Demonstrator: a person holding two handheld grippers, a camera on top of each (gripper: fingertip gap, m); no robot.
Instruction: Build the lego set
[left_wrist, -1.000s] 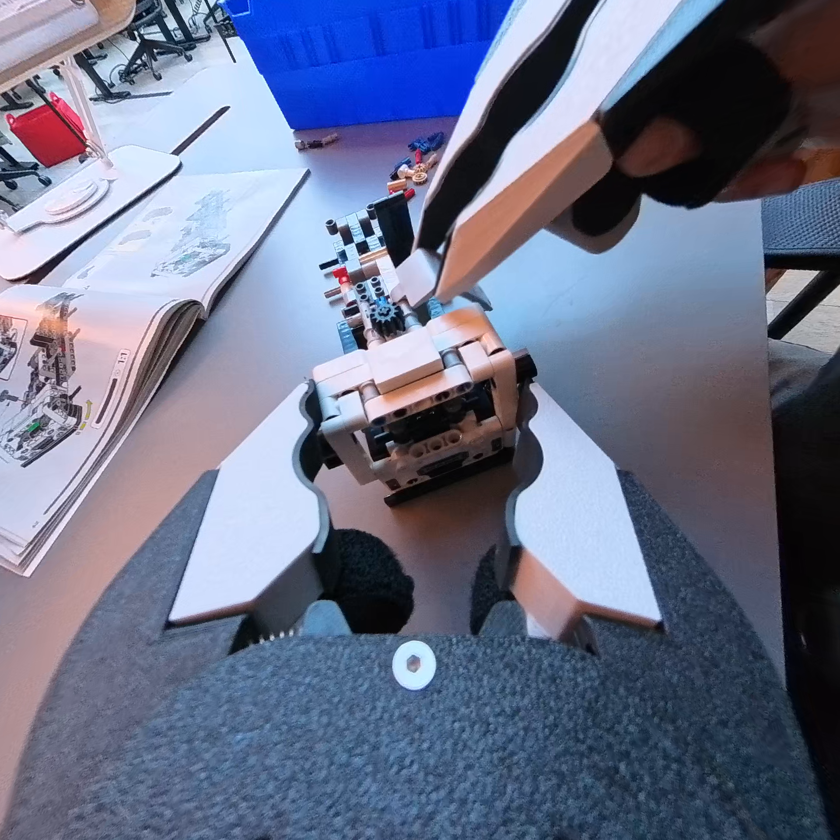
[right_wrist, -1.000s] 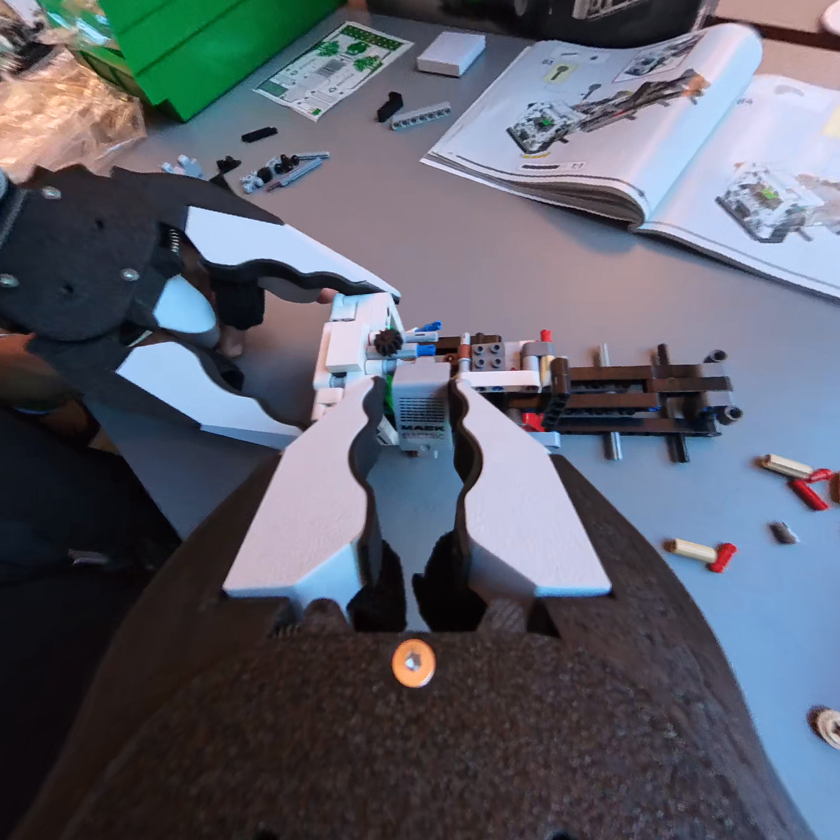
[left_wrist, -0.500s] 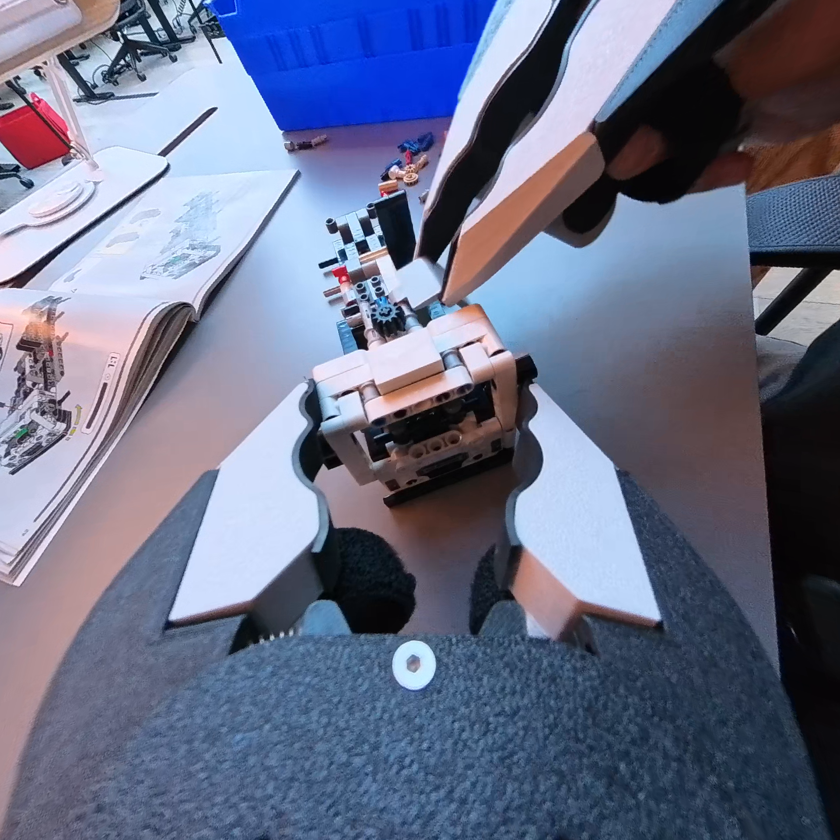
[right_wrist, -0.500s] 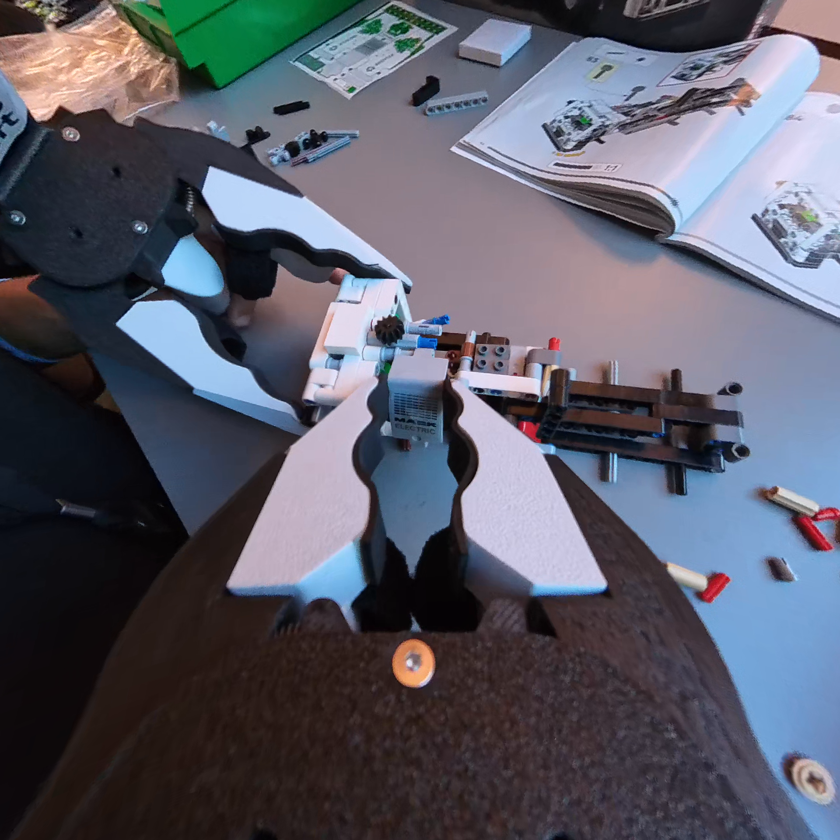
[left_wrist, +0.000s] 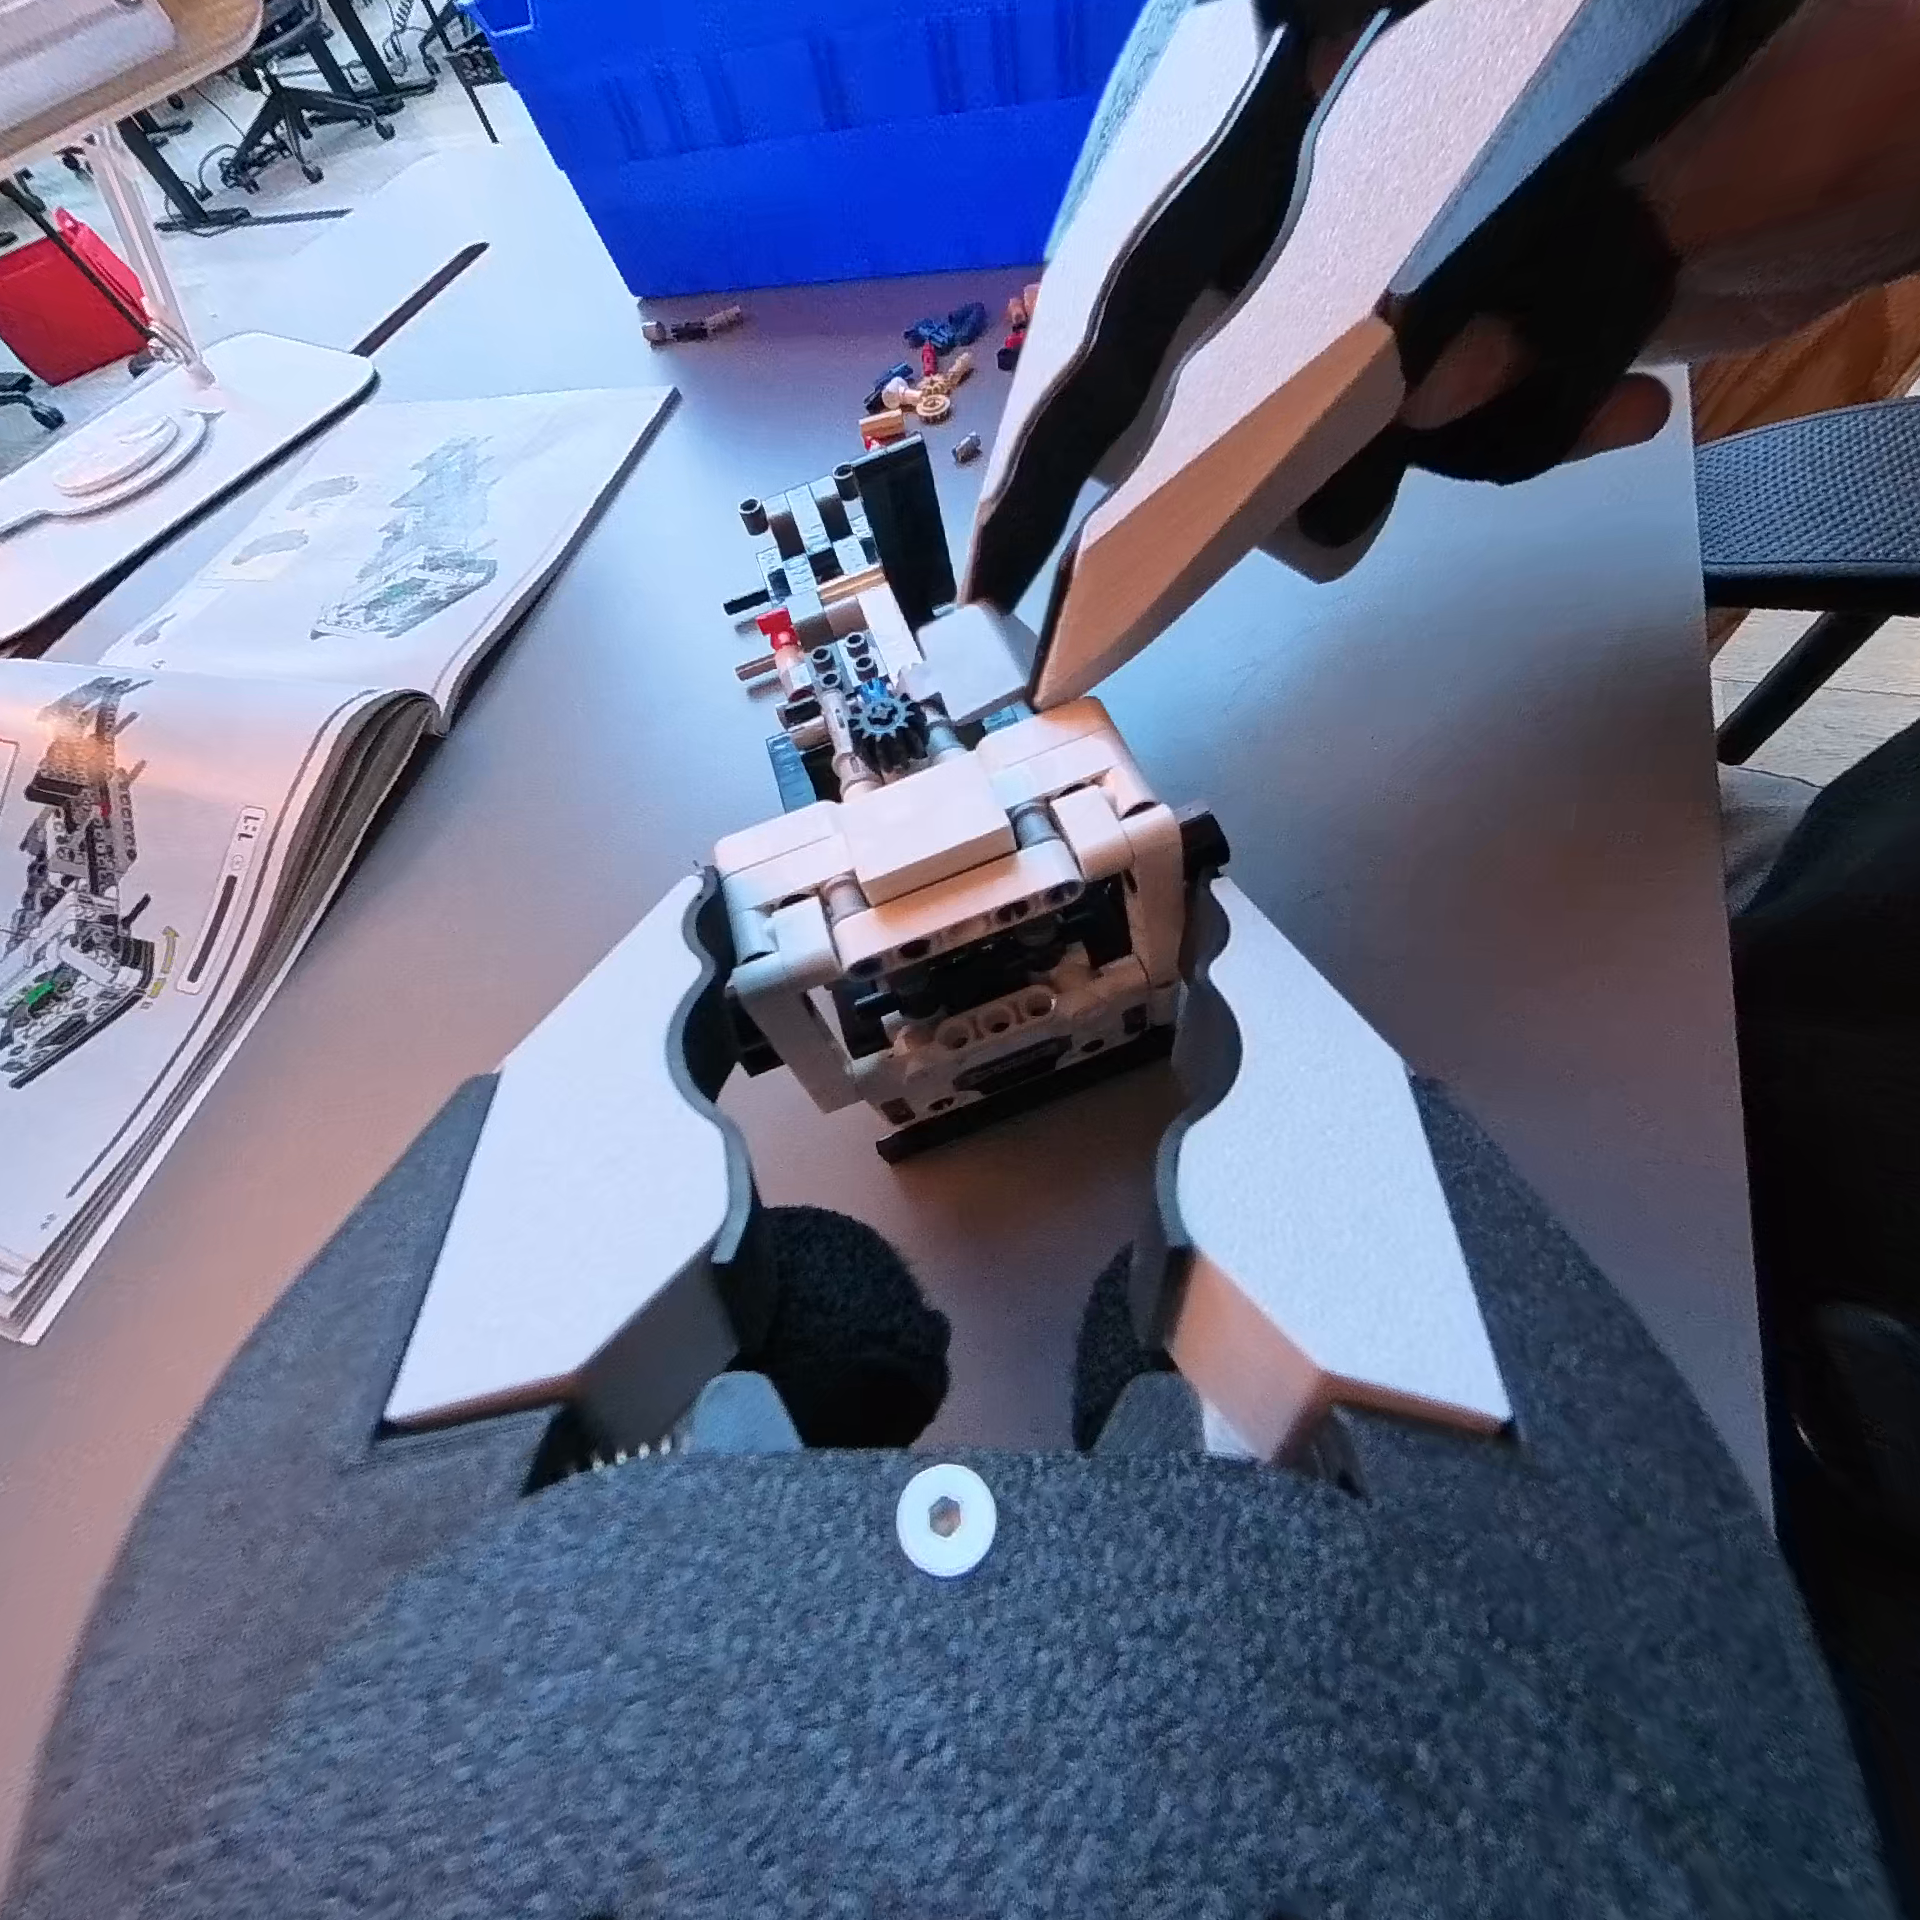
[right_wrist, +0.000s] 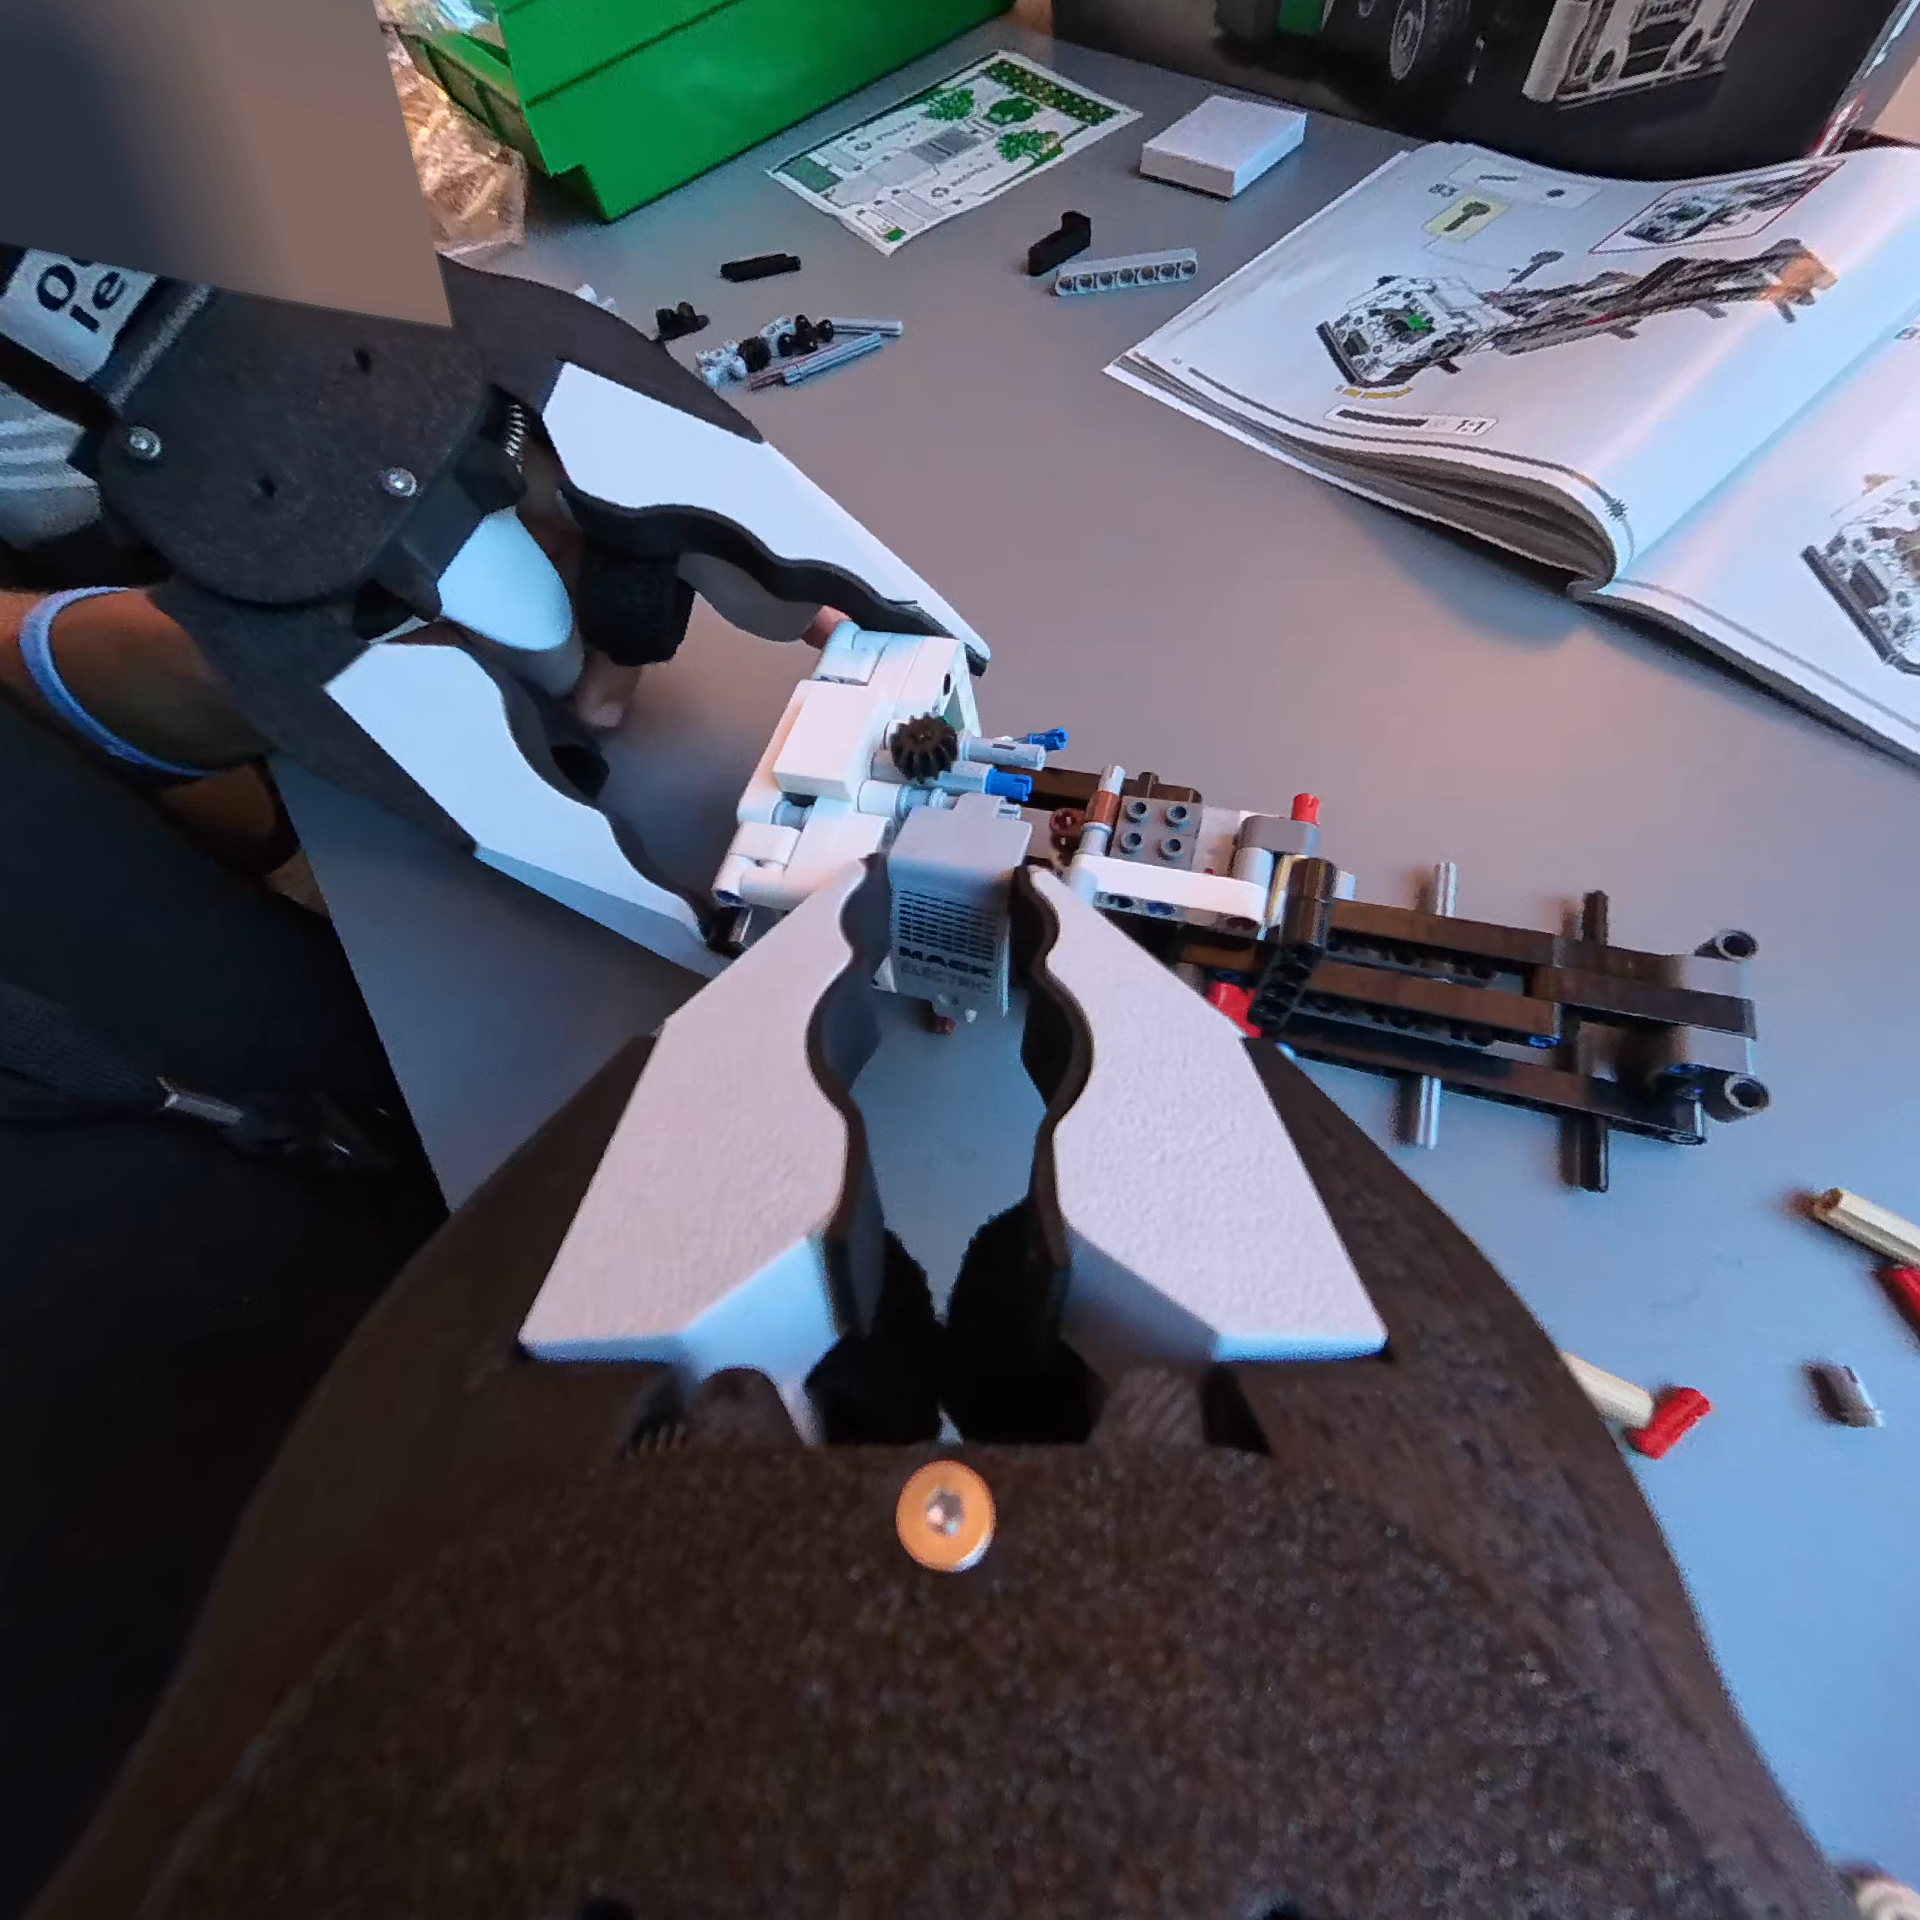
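The lego model (left_wrist: 935, 894) is a white block with a black gear, joined to a long black chassis (right_wrist: 1455, 987), and it lies on the grey table. My left gripper (left_wrist: 956, 904) is shut on the white block, one finger on each side. It also shows in the right wrist view (right_wrist: 842, 795). My right gripper (right_wrist: 951, 883) is shut on a grey printed piece (right_wrist: 951, 925). It holds that piece against the model's side, just behind the white block. In the left wrist view, the right gripper (left_wrist: 1013, 655) comes in from the upper right with the grey piece (left_wrist: 971, 665).
An open instruction booklet (right_wrist: 1558, 364) lies beyond the model and on the left in the left wrist view (left_wrist: 260, 727). A blue bin (left_wrist: 831, 135), a green box (right_wrist: 675, 94), a sticker sheet (right_wrist: 956, 145) and a small white box (right_wrist: 1221, 145) stand at the back. Loose pins (right_wrist: 1642, 1403) lie about. Only a small space, under 4 cm, lies between the two pairs of fingers.
The right gripper has shifted slightly with the grey piece, staying against the model. The left gripper keeps its hold on the white block and has hardly moved.
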